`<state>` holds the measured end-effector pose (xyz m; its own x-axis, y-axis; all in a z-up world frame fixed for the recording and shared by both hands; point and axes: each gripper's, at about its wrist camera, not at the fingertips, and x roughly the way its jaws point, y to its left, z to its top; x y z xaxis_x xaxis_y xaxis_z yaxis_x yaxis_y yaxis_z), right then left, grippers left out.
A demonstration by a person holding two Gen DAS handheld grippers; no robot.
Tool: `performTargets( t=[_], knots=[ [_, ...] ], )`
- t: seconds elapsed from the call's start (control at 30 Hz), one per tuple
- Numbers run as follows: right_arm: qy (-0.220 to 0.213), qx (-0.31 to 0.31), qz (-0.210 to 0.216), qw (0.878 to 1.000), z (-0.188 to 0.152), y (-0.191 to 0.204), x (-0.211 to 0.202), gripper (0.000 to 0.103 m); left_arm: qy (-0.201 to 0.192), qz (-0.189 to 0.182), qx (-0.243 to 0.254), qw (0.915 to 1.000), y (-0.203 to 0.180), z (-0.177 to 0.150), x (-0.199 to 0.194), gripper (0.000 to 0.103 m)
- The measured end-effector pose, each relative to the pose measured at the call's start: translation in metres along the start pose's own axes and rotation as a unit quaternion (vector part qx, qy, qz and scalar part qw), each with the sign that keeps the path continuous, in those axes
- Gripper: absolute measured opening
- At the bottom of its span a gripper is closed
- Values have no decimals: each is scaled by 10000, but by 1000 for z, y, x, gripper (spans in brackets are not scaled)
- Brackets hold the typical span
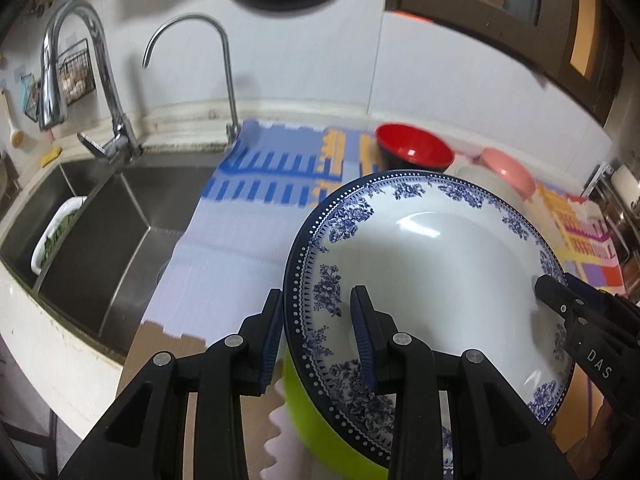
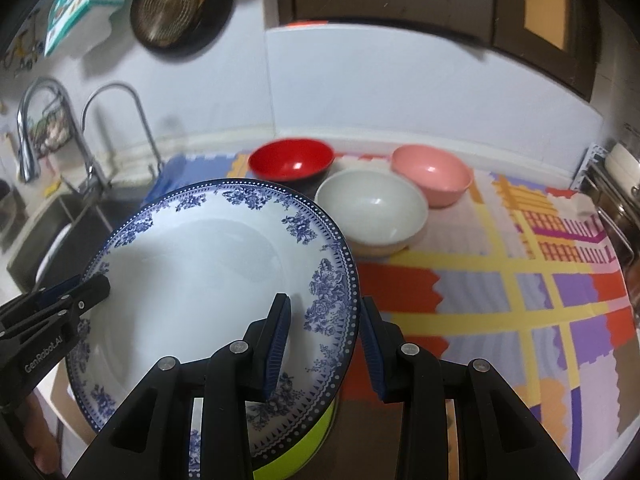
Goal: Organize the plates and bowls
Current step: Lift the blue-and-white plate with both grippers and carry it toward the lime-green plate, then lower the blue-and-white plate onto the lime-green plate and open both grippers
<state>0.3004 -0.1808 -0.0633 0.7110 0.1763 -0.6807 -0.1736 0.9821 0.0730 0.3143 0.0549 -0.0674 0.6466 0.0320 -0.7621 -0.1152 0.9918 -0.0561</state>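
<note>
Both claws are clamped on the same blue-flowered plate (image 1: pixel 436 264): the left claw (image 1: pixel 316 336) pinches its left rim, one pad on top and one under the edge, and the right claw (image 2: pixel 326 340) does the same on the right rim. The plate sits tilted over something lime green (image 2: pixel 296 452). Behind it on the bench's colourful mat (image 2: pixel 520 280) sit a red bowl (image 2: pixel 291 159), a white bowl (image 2: pixel 372 208) and a pink bowl (image 2: pixel 432 174), close together. The sink (image 1: pixel 112 220) is off to the left.

Both wrist views close, angled down, sharing plate (image 1: pixel 432 264) from opposite rims
</note>
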Motion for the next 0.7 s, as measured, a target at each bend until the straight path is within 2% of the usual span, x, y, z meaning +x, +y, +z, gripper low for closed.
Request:
performTargets(
  t=[0.3, 0.7],
  knots=[
    [502, -235, -29, 9985, -14, 13, 19, 36, 418, 12, 196, 9989, 3, -15, 15, 34],
    [1048, -254, -71, 9941, -28, 11, 34, 36, 905, -24, 298, 9954, -1, -29, 30, 34]
  ],
)
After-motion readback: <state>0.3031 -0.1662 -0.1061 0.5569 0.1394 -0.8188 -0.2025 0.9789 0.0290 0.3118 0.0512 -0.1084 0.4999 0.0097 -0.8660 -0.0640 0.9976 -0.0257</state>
